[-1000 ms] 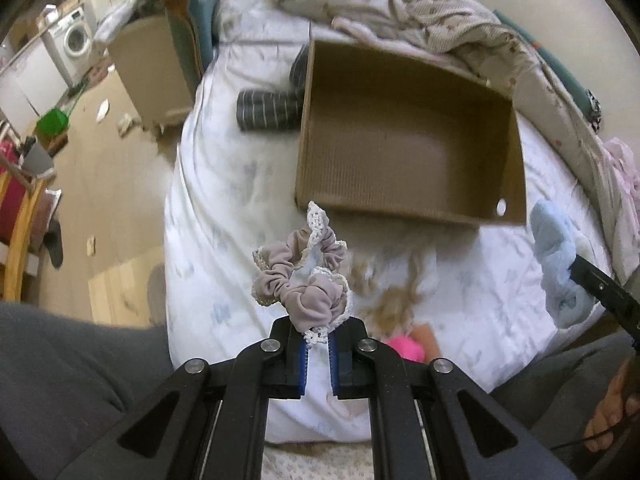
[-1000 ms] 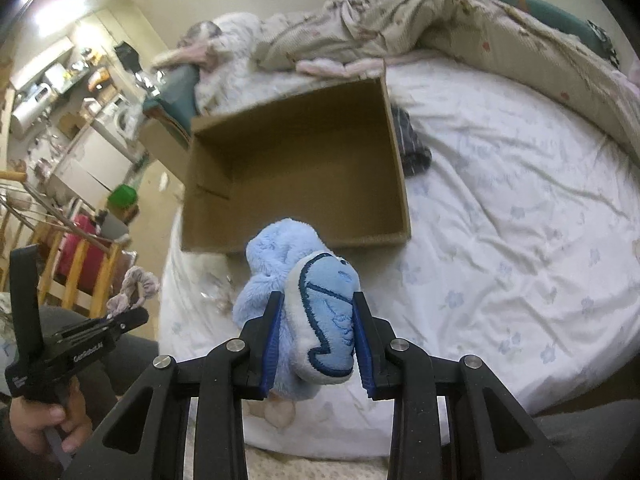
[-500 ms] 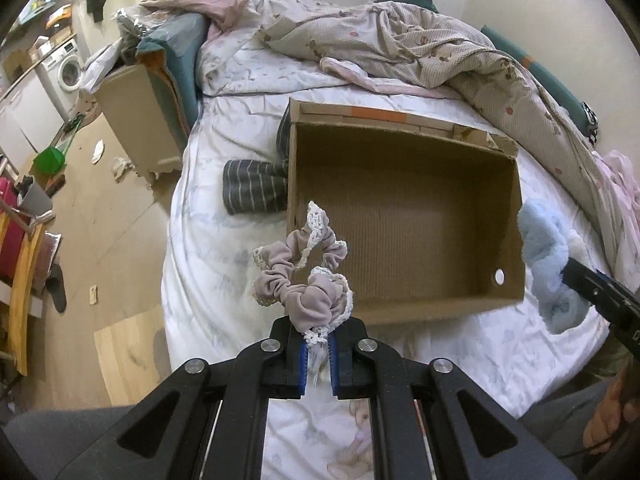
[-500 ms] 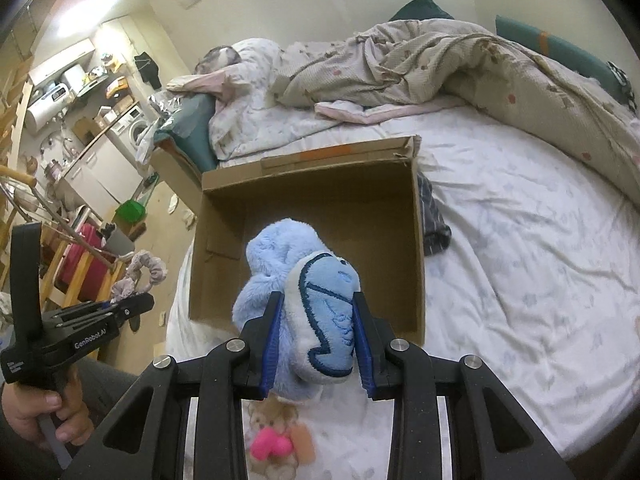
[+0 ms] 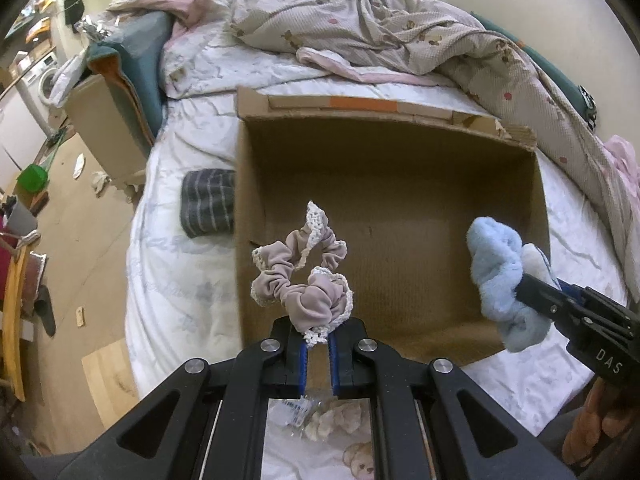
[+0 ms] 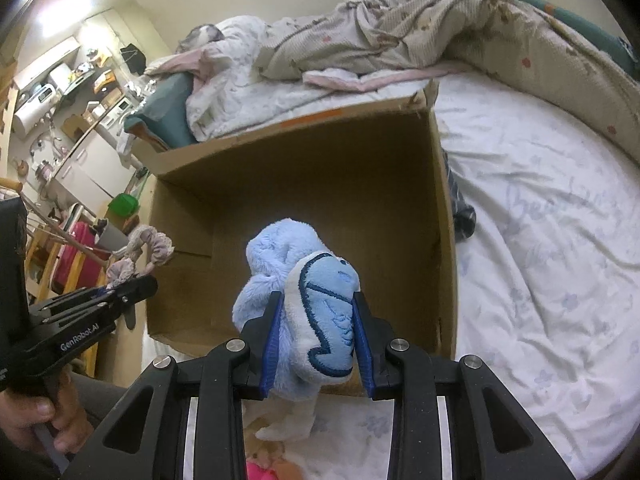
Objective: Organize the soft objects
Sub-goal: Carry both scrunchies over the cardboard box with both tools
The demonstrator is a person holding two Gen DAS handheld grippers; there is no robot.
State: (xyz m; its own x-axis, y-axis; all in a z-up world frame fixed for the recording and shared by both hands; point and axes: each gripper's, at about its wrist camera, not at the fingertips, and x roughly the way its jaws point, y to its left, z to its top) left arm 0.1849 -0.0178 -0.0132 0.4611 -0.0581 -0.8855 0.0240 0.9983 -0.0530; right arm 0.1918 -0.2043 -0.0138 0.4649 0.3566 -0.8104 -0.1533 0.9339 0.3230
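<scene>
A: Left gripper (image 5: 318, 344) status?
B: Jaws pinched tight on the bottom edge of a mauve scrunchie (image 5: 302, 276) with lace trim. Thin fabric, so the pads are nearly touching. Most of the loop sticks up free above the fingertips.

A: Right gripper (image 6: 316, 340)?
B: Partly open, clamped across a light-blue plush toy (image 6: 304, 300). The embroidered patch is squeezed between the blue pads; the fluffy bulk bulges out ahead and a white bit hangs below the jaws. A mid-body grip probably makes sense, plush compresses and would slip out of a tip pinch.

A: Where are both relative to the target?
B: Over the open cardboard box (image 5: 516, 168) on the bed. The scrunchie is above the near-left part of the floor; the plush is above the near-right part, close to the right wall. The box looks empty inside. Both grippers are angled down into it.

A: Why side by side?
B: My read: a two-handed drop, each item gets its own half so they don't land stacked.

A: Anything around it?
B: A striped dark sock roll (image 5: 208, 202) lies on the white bedsheet (image 5: 180, 280) against the box's left wall, outside. A rumpled quilt (image 5: 400, 40) is behind. Small plush bits are on the sheet below the grippers, not yet boxed.

A: Risk?
B: Scrunchie lace could snag on the pads at release.
</scene>
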